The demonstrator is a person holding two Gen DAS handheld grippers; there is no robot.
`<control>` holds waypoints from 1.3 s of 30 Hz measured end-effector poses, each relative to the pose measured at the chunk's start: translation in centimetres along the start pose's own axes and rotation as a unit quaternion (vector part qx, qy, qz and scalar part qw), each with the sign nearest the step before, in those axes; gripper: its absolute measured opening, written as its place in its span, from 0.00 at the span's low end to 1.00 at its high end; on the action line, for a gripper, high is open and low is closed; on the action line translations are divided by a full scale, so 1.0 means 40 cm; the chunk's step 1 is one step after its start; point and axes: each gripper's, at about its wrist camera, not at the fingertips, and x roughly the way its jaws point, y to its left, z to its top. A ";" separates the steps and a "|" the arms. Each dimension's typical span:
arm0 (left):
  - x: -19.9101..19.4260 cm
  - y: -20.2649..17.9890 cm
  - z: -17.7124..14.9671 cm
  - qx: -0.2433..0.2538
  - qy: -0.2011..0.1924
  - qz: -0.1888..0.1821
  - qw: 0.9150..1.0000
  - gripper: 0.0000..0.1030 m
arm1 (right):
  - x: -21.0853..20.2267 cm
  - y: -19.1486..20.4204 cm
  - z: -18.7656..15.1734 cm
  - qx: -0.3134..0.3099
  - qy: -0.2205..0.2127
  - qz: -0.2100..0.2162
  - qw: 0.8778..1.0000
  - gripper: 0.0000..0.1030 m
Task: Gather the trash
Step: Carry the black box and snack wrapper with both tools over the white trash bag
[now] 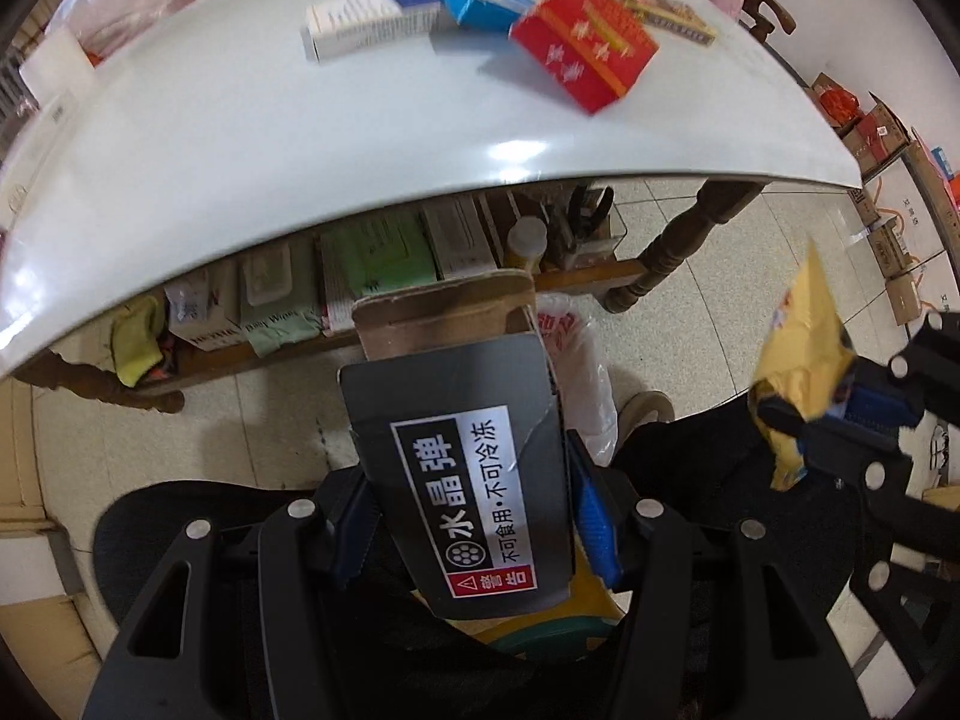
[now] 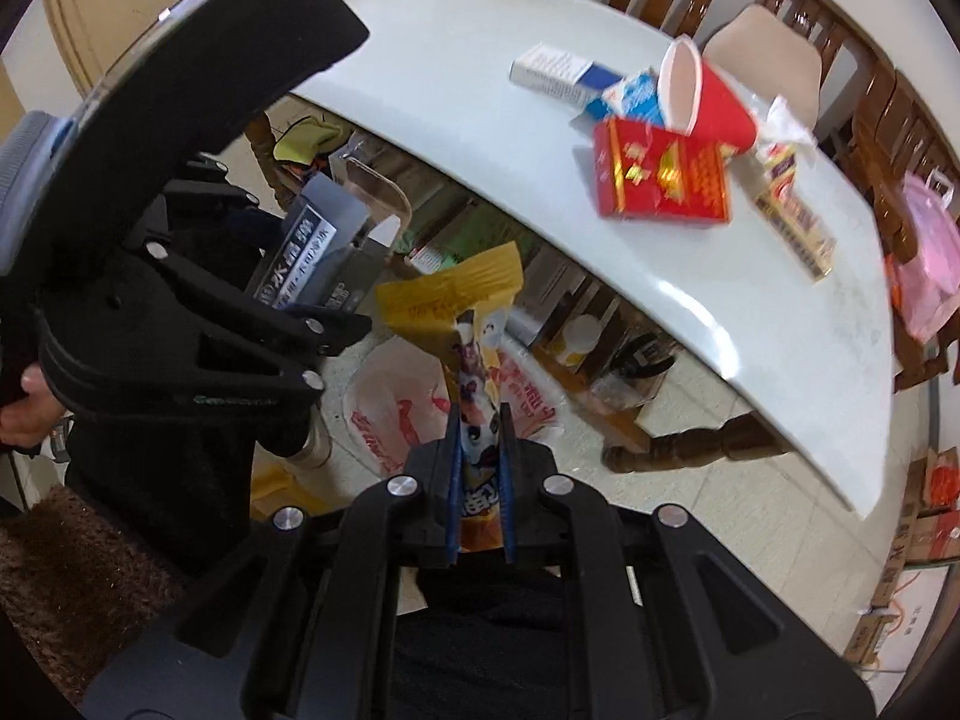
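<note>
**Readable text on the held grey carton**

Between the fingers of the left gripper (image 1: 474,516), a grey carton (image 1: 462,480) is clamped; on its label "水晶弹", "不可食用·不可冷冻" and a red "警告" warning tag are printed. Beyond the fingertips, "Daily Wipes" is read on a pack (image 1: 270,306).

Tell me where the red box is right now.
The red box lies on the white table, in the trash pile: against the red cup, beside the blue carton. Both views show it.

A dark grey box (image 1: 462,480) (white-and-black label), a yellow wrapper (image 2: 474,324), a red box (image 2: 663,180) with gold print.
</note>
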 end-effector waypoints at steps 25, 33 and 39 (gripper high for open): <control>0.366 0.026 0.001 -0.008 0.077 -0.050 0.996 0.54 | 0.326 -0.076 -0.041 0.108 0.026 0.029 0.993 0.10; 0.482 0.045 0.026 -0.025 0.110 -0.064 0.992 0.54 | 0.442 -0.098 -0.041 0.128 0.051 0.034 0.990 0.10; 0.574 0.068 0.037 -0.032 0.136 -0.060 0.988 0.54 | 0.524 -0.110 -0.036 0.139 0.075 0.043 0.986 0.10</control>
